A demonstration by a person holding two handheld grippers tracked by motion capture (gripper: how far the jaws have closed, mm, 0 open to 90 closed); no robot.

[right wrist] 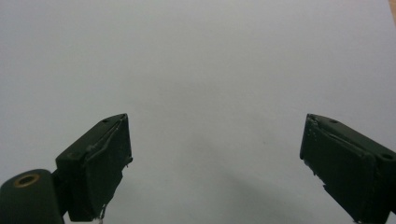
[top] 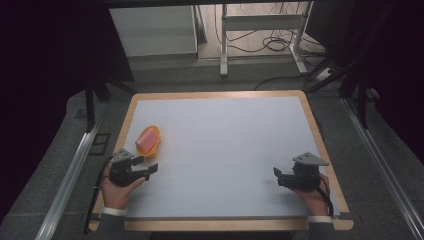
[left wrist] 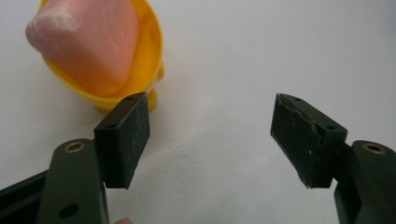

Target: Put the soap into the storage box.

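Pink soap block point(top: 145, 139) in a yellow plastic dish point(top: 154, 143) sits near the worktop's point(top: 225, 135) left edge.
Left tool point(top: 146, 167), jaws wide and empty, could nudge the light dish aside; right tool point(top: 278, 176), also wide, waits near the right edge.

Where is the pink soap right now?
The pink soap sits in the yellow dish on the table's left side in the high view, just beyond the open left gripper.

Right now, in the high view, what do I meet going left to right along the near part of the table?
Left hand-held gripper, open → yellow dish holding a pink block, just beyond that gripper → bare grey mat → right hand-held gripper, open.
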